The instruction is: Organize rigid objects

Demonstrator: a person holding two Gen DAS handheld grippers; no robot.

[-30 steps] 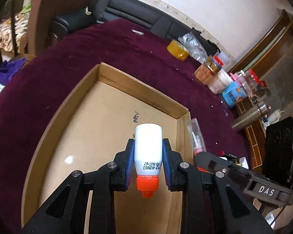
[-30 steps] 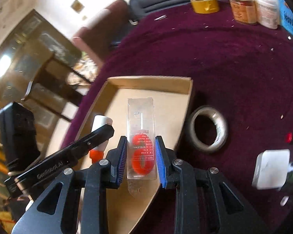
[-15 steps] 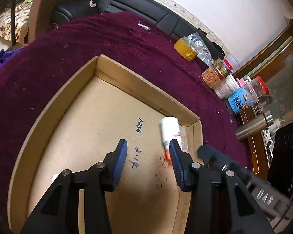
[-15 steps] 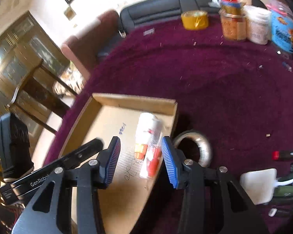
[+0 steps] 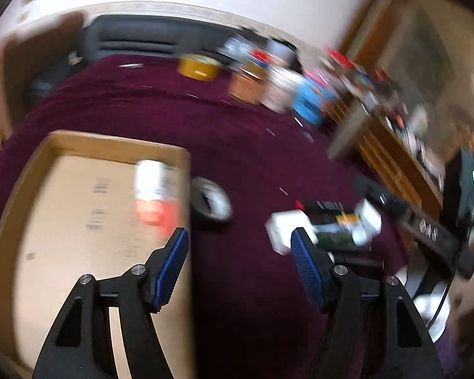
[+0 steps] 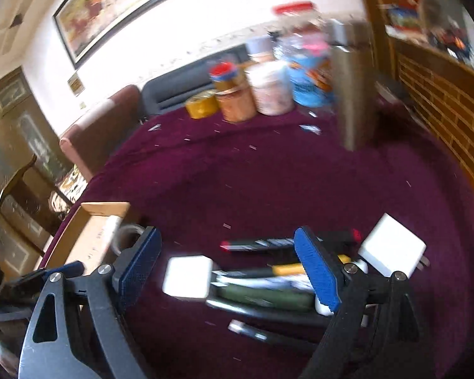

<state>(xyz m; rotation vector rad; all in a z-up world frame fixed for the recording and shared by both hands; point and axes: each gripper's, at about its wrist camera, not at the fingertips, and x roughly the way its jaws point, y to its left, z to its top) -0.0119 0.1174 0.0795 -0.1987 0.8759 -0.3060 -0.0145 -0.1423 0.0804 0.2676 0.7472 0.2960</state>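
Both tools are released and empty: the left tool [image 5: 239,249] hangs beside the shallow cardboard tray [image 5: 79,140]; the right tool [image 6: 227,260] hangs over a white square adapter [image 6: 188,276] on the maroon-clothed surface [image 6: 268,173].

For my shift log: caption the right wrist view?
Open right gripper above white adapter and pens on maroon cloth.
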